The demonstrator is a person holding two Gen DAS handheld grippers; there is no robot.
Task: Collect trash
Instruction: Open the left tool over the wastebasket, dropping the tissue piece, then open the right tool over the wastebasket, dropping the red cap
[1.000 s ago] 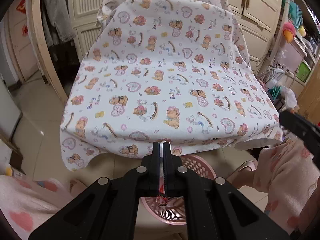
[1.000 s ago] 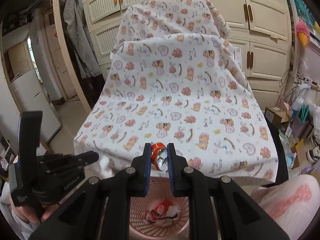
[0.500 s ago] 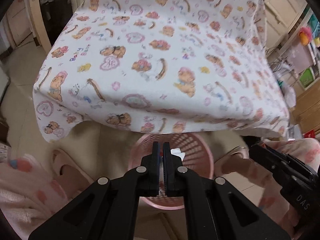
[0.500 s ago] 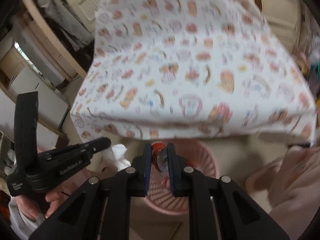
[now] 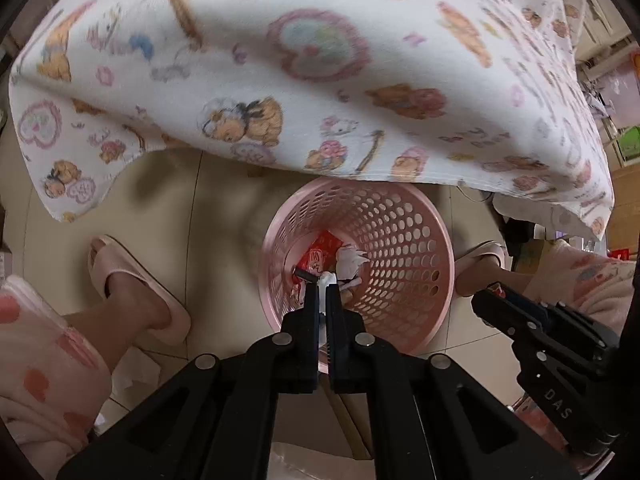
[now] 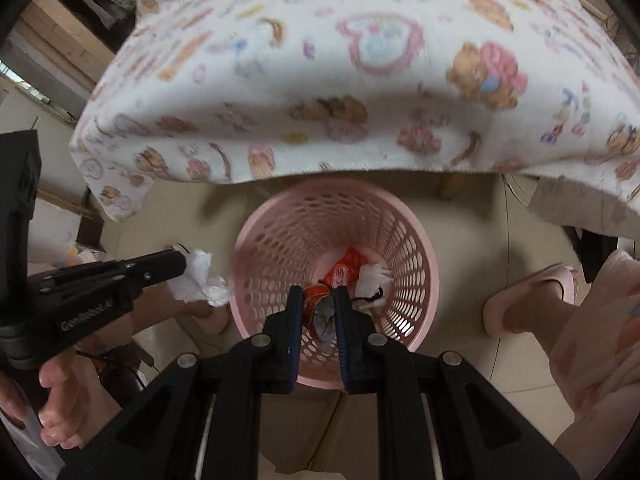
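Observation:
A pink perforated basket (image 5: 440,240) (image 6: 260,236) stands on the floor under the edge of a cloth-covered table. A red wrapper (image 5: 320,252) and white crumpled paper (image 5: 352,260) lie in its bottom. My left gripper (image 5: 322,286) points down over the basket's near left rim, shut on a white tissue (image 6: 204,276); in the right wrist view this left gripper (image 6: 178,260) sits just left of the rim. My right gripper (image 6: 318,294) hangs over the basket's mouth, shut on a crumpled red and silver wrapper (image 6: 322,306). The right gripper (image 5: 486,300) also shows beside the basket.
A white cloth with bear prints (image 5: 320,80) hangs over the table above the basket. The person's feet in pink slippers (image 5: 132,284) (image 6: 532,296) stand on either side of it on beige floor tiles. White paper (image 5: 136,372) lies on the floor by the left foot.
Both grippers have sunk and tipped downward, from level with the tabletop to just above the basket. The basket now fills the middle of both views. Both grips are unchanged.

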